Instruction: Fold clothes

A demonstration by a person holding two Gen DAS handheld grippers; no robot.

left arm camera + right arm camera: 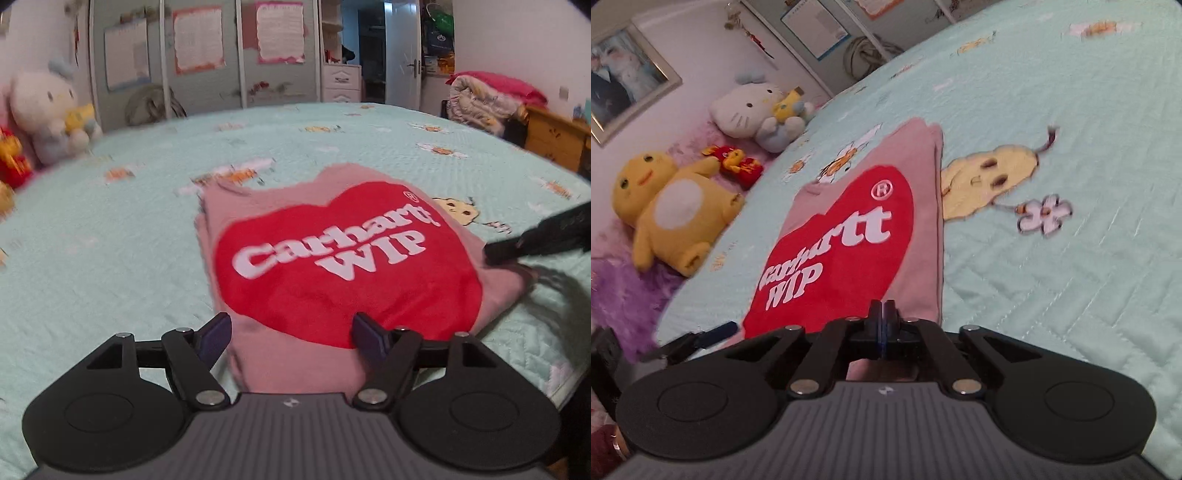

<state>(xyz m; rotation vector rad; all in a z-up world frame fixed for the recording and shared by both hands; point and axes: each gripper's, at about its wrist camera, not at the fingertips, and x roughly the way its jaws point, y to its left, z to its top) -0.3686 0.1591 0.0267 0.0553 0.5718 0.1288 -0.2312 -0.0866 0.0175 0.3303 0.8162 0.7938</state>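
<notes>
A pink shirt (332, 266) with a red heart print reading "Carhartt WIP" lies folded into a rectangle on the mint bedspread (110, 240). My left gripper (291, 328) stands open over the shirt's near edge, one finger on each side of the fold and nothing between them. My right gripper (884, 308) is shut, its tips resting at the shirt's (849, 229) side edge. In the left wrist view the right gripper (495, 254) reaches in from the right and touches that edge. I see no fabric between its fingers. The left gripper (713, 332) shows at the lower left of the right wrist view.
Plush toys line the head of the bed: a white cat (757, 110), a yellow figure (672, 206) and a small red toy (738, 166). A wardrobe (203, 55), an open doorway (373, 48), piled bedding (487, 99) and a wooden cabinet (554, 136) stand beyond the bed.
</notes>
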